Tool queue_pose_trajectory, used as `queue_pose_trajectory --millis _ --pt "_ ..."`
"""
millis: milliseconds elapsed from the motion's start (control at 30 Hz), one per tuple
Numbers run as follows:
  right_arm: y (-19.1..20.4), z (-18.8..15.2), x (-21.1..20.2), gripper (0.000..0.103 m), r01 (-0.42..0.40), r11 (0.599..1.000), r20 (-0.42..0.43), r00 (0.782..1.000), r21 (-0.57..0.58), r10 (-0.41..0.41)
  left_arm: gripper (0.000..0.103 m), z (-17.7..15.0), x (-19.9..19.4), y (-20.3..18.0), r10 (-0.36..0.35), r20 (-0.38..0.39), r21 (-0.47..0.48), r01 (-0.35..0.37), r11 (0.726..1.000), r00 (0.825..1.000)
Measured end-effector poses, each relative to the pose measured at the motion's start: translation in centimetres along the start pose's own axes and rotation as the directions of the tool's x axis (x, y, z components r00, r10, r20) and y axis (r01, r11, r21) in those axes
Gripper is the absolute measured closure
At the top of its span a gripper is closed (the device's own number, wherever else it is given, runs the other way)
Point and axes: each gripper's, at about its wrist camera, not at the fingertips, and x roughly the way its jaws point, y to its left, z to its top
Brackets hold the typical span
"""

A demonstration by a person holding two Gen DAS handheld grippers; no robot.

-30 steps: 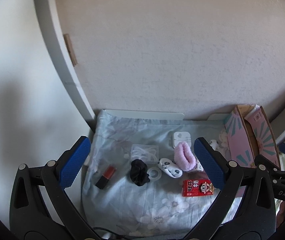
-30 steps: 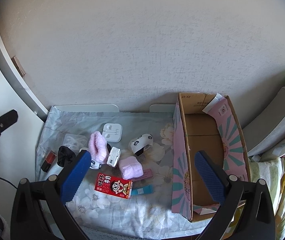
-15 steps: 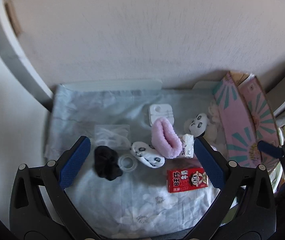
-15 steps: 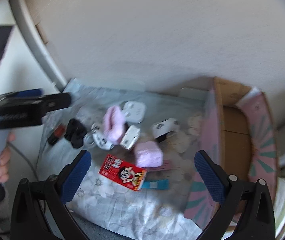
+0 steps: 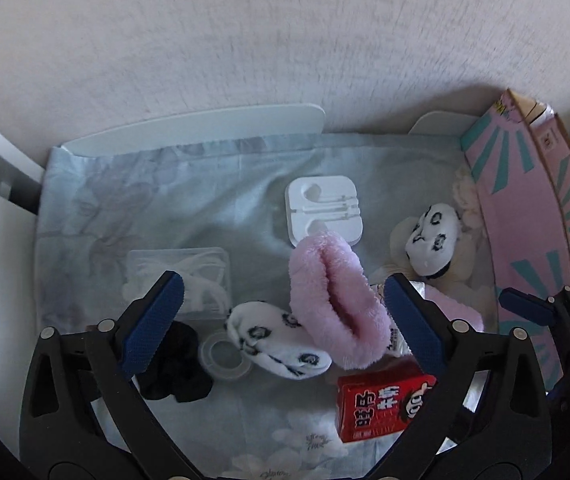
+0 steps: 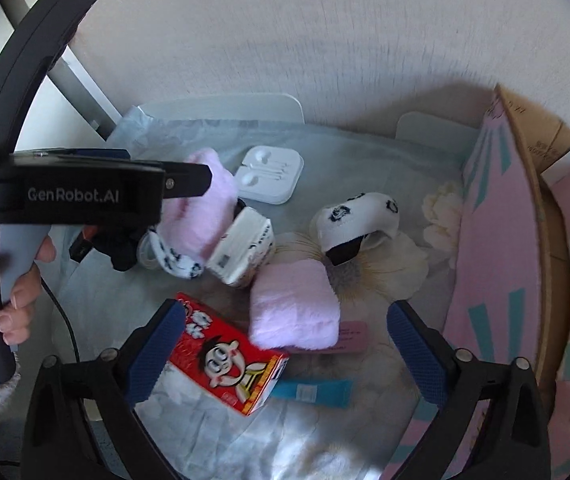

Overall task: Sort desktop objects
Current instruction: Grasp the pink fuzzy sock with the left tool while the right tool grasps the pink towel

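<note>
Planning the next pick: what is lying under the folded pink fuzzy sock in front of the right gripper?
A pink card or label sticks out beneath the folded pink fuzzy sock on its right side. How far it runs underneath, and whether anything else is there, is covered.

Soft cloth, glossy card, hard plastic

Fluffy pink sock point(image 5: 335, 304) and smooth knit panda sock point(image 5: 275, 338) lie on a sheeny floral cloth point(image 5: 165, 208); red carton point(image 6: 225, 360) glossy, earphone case point(image 5: 323, 209) smooth white plastic, box point(image 6: 525, 240) matt cardboard.
</note>
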Motion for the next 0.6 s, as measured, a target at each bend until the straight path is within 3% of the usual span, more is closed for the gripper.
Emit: queue_pose_trajectory --millis 167,267,333,400,467,600 --pt "-0.6 -0.3 1.8 0.016 0.001 1.000 -0.038 0.999 -0.001 -0.001 0.020 -0.3 1.4 -0.7 0.002 -0.020 0.016 -0.002 1.000 1.000" --pt "-0.3 -0.4 2.6 0.030 -0.008 1.000 -0.058 0.998 -0.008 0.008 0.038 -0.3 1.9 -1.0 -0.006 -0.030 0.032 0.007 0.999 1.000" --pt "-0.3 -0.5 2.8 0.034 -0.032 0.999 -0.058 0.998 -0.002 0.032 0.058 -0.3 2.0 -1.3 -0.016 -0.036 0.036 0.017 0.999 0.999" --pt "-0.2 -0.4 3.1 0.049 -0.033 0.999 -0.072 0.997 -0.004 0.033 0.068 -0.3 1.9 -1.3 -0.036 -0.041 0.032 0.037 0.999 0.999" --pt "-0.2 -0.5 3.3 0.059 -0.036 0.999 -0.088 0.996 -0.001 0.036 0.073 -0.3 1.7 -1.3 -0.045 -0.037 0.027 0.046 0.999 0.998" --pt "-0.3 -0.5 3.0 0.061 -0.034 0.999 -0.078 0.996 0.023 0.036 0.077 -0.2 0.7 -0.8 -0.065 -0.022 0.014 0.065 0.998 0.998"
